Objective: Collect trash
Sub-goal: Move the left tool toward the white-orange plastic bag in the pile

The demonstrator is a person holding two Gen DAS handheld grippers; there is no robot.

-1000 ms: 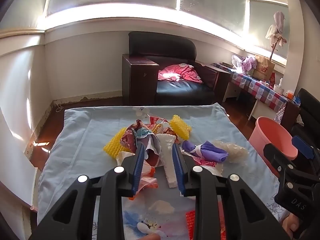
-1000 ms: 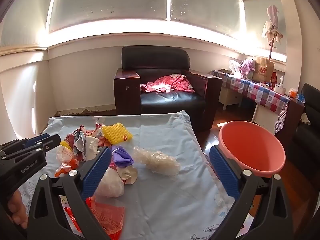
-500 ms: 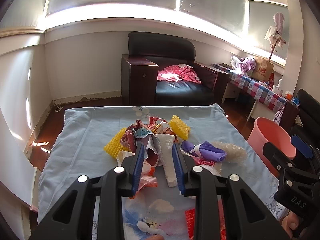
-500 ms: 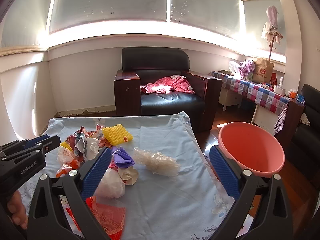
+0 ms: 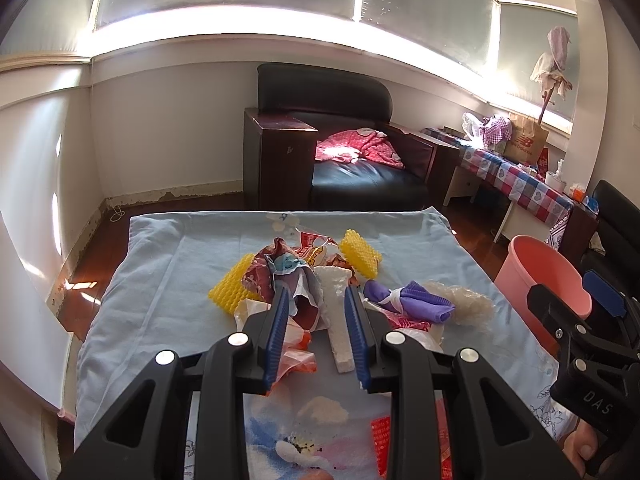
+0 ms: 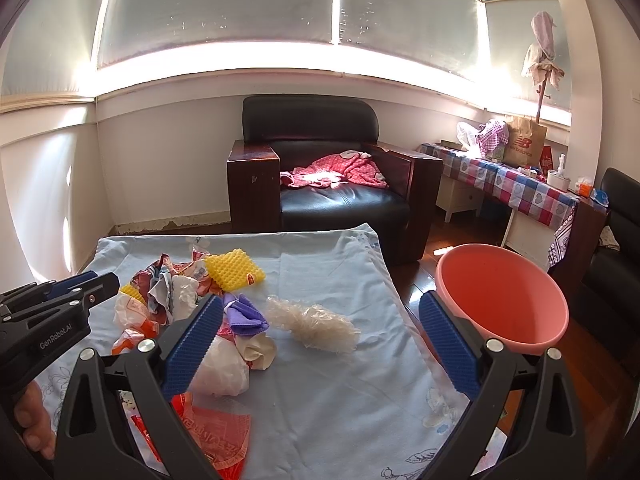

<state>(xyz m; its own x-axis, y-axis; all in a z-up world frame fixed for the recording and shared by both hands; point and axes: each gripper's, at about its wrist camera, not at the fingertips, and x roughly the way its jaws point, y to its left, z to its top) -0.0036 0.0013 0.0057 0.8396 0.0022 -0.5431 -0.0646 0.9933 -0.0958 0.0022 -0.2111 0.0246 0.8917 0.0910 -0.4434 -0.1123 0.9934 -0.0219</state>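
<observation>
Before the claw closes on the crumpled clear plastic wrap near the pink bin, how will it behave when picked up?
The clear plastic wrap is a loose, see-through crumple, so it is probably very light and will squash flat between the pads. Its film looks glossy, so it may slip or unfold and trail. It lies apart from the pile on the blue cloth, so it should lift alone.

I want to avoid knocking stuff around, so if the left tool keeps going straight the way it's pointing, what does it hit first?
Most likely the white foam strip, which lies lengthwise between the fingers of the left tool. A crumpled wrapper sits just beside it, by the left finger, and could be touched at about the same time; depth is hard to judge here.
</observation>
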